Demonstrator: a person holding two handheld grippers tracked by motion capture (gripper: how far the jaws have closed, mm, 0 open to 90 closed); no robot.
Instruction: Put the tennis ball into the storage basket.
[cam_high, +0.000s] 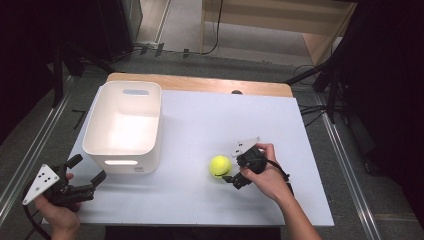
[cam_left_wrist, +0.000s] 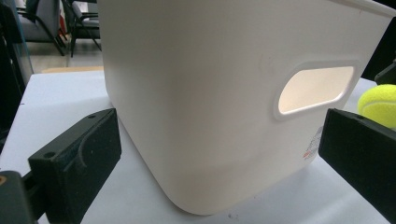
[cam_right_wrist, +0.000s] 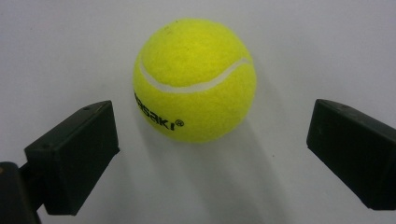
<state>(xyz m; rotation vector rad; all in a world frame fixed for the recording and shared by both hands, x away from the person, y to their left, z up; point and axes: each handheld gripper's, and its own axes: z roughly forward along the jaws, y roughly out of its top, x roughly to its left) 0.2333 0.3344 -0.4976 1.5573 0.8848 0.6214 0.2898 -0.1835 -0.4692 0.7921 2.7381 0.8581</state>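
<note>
Ball (cam_high: 220, 166) at centre stage: the yellow tennis ball rests on the white worktop (cam_high: 200, 200), just right of the bin (cam_high: 123, 126) and at about four o'clock from it. Going left to right in the high view, the left gripper (cam_high: 89, 176) sits at the worktop's eight o'clock corner with its jaws spread wide and nothing between them, aimed at the bin's near wall; its own view frames that wall and its handle cut-out (cam_left_wrist: 315, 88), with the ball (cam_left_wrist: 379, 105) peeking in at three o'clock. The white bin stands upright and looks empty. The right gripper (cam_high: 226, 175) comes next, held by a hand (cam_high: 267, 175) and pointing at the ball from four o'clock. In the right gripper view its jaws stand wide, one to each side of the ball (cam_right_wrist: 194, 80) and not yet level with it, with no contact.

The risk, by the look of it, lies in the closing. The ball is round and free to roll, so a jaw touching first on one side could nudge it away. A grip taken too near the ball's near edge could squeeze it forward, out from between the jaws.
</note>
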